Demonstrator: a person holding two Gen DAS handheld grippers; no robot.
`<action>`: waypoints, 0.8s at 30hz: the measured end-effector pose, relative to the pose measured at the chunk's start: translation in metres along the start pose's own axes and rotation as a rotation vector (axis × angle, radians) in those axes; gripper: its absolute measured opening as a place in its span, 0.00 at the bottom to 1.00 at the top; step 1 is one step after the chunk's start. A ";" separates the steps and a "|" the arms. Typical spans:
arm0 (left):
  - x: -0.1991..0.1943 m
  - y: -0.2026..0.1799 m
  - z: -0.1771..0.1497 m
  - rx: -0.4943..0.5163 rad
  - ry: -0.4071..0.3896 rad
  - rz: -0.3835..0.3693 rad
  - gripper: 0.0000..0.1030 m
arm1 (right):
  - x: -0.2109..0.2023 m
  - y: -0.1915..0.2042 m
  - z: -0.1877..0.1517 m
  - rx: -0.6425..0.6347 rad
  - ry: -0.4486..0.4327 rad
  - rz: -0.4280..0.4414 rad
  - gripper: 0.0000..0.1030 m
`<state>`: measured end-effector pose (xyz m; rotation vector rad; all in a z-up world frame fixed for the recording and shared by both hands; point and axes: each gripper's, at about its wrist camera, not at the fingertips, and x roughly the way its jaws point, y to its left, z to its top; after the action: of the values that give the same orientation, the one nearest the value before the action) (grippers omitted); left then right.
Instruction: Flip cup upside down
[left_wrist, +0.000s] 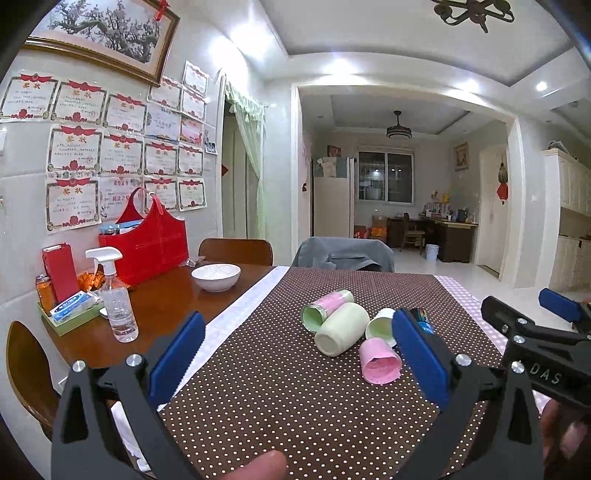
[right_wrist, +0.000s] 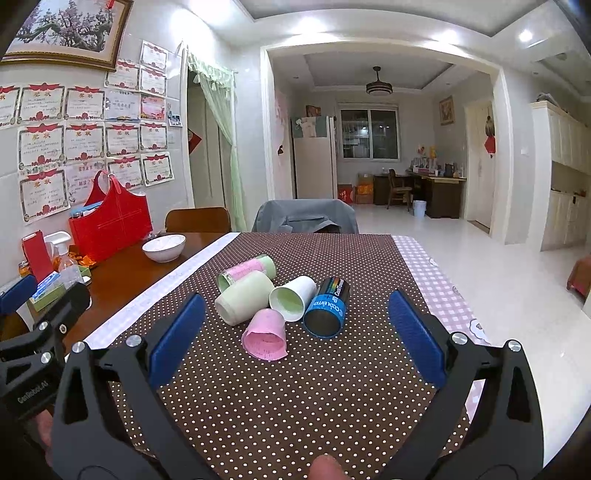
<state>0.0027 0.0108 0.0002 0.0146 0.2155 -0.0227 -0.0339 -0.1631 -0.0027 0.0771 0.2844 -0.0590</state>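
Several cups lie on their sides in a cluster on the dotted brown cloth: a pink cup nearest me, a pale green cup, a white cup with green inside, a pink-and-green cup behind, and a black-and-blue cup. The cluster also shows in the left wrist view, with the pink cup and the pale green cup. My left gripper is open and empty, short of the cups. My right gripper is open and empty, its fingers wide either side of the cluster.
A white bowl, a red bag, a spray bottle and small boxes stand on the wooden table to the left. Chairs stand at the far edge. A checked cloth covers the right side.
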 end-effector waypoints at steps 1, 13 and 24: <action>0.000 0.000 0.000 0.000 0.001 -0.001 0.96 | 0.000 0.000 0.000 0.000 -0.001 0.001 0.94; 0.006 0.001 0.001 0.005 0.010 0.001 0.96 | 0.008 0.000 0.003 -0.006 0.002 0.004 0.94; 0.032 0.000 0.011 0.020 0.017 -0.011 0.96 | 0.038 -0.001 0.013 -0.029 0.025 0.003 0.94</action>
<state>0.0367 0.0104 0.0041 0.0331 0.2324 -0.0359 0.0058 -0.1666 -0.0009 0.0491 0.3097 -0.0507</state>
